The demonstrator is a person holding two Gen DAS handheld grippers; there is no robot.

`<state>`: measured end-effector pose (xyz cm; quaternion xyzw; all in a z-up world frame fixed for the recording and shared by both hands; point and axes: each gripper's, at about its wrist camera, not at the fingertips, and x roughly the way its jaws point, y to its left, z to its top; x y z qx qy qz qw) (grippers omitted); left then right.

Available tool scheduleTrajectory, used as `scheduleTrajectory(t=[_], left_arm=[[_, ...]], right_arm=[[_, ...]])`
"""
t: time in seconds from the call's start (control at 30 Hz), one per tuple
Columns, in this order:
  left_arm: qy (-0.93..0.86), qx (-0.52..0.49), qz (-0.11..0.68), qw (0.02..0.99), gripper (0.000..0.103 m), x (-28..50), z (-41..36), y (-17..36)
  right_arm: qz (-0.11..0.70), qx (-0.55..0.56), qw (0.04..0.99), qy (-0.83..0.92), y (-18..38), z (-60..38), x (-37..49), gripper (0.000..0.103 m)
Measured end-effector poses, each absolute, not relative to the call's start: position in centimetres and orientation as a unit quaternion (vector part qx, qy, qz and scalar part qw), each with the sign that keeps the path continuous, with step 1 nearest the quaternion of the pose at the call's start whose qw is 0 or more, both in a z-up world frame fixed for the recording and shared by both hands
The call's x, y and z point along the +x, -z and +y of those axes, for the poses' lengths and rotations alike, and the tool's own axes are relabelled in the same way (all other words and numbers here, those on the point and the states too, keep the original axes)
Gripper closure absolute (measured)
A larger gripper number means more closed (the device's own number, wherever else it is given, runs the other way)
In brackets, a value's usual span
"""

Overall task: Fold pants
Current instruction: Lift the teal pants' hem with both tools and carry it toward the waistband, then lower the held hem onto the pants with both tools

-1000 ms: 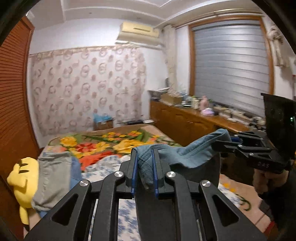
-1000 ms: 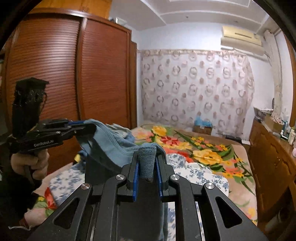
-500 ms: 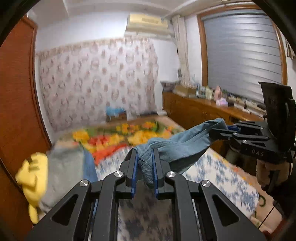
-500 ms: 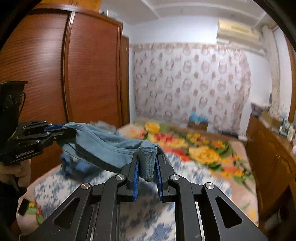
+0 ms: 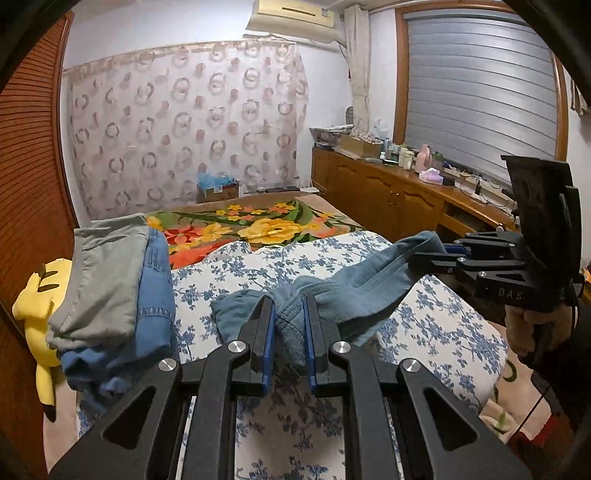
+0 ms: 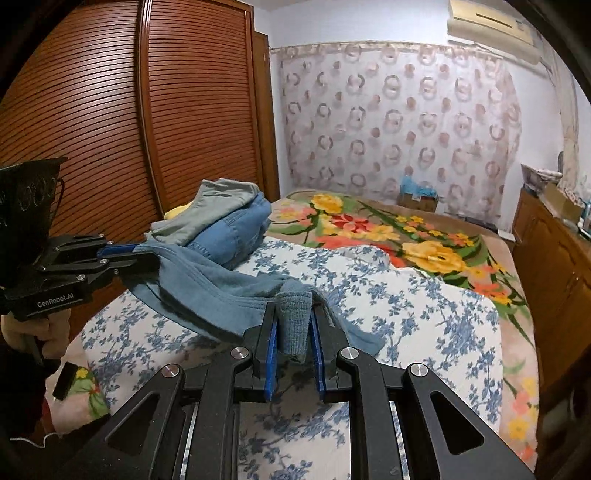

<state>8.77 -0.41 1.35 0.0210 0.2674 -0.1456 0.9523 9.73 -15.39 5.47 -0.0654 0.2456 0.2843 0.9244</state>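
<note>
Blue-floral bedsheet supports the draped blue pants; left gripper and right gripper each clamp a ribbed pants end.

Home bedroom: bed, wooden wardrobe, wall air conditioner

Dim, even indoor light, soft shadows; strong fisheye bending with dark vignetted corners; slight blur near the bottom edge
</note>
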Motion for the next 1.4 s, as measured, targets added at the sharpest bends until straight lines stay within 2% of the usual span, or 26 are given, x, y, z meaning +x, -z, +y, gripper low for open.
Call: scheduleTrajectory(t=[0.43, 1.1, 1.4], left_arm=[[0.156, 0.009, 0.280, 0.947, 0.088, 6.9, -0.4, 0.1], [0.184, 0.002, 0.353, 0.917, 0.088, 3.9, -1.2, 7.2], [0.200, -0.004, 0.346, 0.916, 0.088, 2.5, -1.7, 6.7]], right_arm=[[0.256, -0.050, 0.920, -0.294, -2.2, -16.2, 8.4, 0.087], [0.334, -0.024, 0.899, -0.282, 3.4, -16.5, 4.8, 0.087], [0.342, -0.001, 0.899, -0.275, 2.9, -17.6, 3.8, 0.087]])
